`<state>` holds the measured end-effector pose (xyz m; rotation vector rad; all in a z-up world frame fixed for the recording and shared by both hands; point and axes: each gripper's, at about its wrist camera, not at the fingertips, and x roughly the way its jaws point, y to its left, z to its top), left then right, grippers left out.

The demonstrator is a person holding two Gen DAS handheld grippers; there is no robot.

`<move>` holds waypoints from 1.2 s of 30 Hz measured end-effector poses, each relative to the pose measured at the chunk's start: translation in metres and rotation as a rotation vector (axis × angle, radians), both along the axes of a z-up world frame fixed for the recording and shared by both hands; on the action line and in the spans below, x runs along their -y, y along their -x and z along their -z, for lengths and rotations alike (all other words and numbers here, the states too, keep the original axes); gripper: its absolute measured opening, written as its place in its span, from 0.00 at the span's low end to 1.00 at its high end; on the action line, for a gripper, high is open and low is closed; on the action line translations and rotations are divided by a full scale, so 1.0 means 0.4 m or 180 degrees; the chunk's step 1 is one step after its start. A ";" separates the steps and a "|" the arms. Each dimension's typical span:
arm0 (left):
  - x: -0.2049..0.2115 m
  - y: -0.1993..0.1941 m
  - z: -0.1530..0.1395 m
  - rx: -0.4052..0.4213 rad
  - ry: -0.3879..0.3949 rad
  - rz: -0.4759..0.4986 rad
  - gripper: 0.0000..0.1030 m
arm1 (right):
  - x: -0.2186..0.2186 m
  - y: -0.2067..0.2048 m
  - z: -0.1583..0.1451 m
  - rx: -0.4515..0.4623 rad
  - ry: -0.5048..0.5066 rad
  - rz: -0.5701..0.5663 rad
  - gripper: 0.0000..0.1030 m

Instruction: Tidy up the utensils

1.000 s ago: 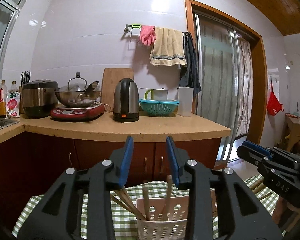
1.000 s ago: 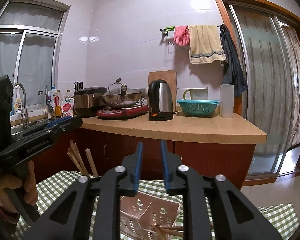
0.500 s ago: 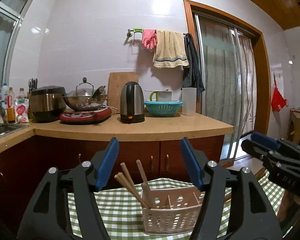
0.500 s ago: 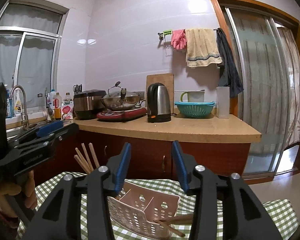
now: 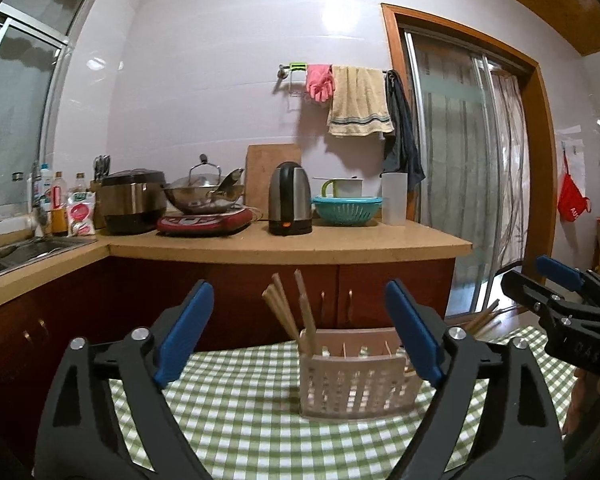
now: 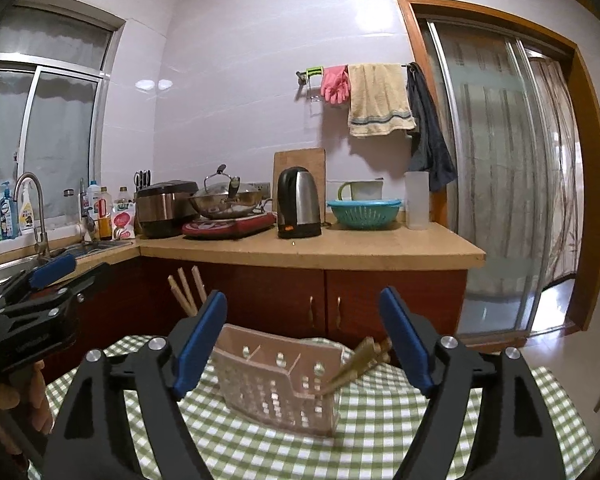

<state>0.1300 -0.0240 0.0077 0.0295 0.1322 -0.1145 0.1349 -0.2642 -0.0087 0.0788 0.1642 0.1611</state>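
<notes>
On the table (image 5: 240, 420), chopsticks (image 5: 296, 312) stand sorted at both ends of the basket (image 5: 352, 380); both tools, left (image 5: 300, 328) and right (image 6: 302, 336), gape empty, so little seems left.

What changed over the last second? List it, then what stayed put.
Both the left gripper and the right gripper opened wide and drew back from the basket. The chopsticks stay standing in its left end, and the basket stays on the checked cloth.

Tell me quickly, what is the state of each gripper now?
Left gripper: open, holding nothing.
Right gripper: open, holding nothing.
</notes>
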 end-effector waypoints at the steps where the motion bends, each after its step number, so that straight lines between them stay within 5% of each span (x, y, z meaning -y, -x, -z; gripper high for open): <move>1: -0.003 0.017 0.005 -0.0008 0.0005 -0.0027 0.86 | 0.001 0.008 0.004 -0.0010 0.0005 0.0012 0.77; 20: -0.019 0.222 0.041 -0.0147 0.0110 -0.0229 0.92 | -0.007 0.190 0.028 -0.0116 0.0079 0.0068 0.82; 36: -0.015 0.254 0.047 -0.0173 0.0152 -0.0246 0.94 | -0.001 0.209 0.033 -0.0100 0.0091 0.0074 0.82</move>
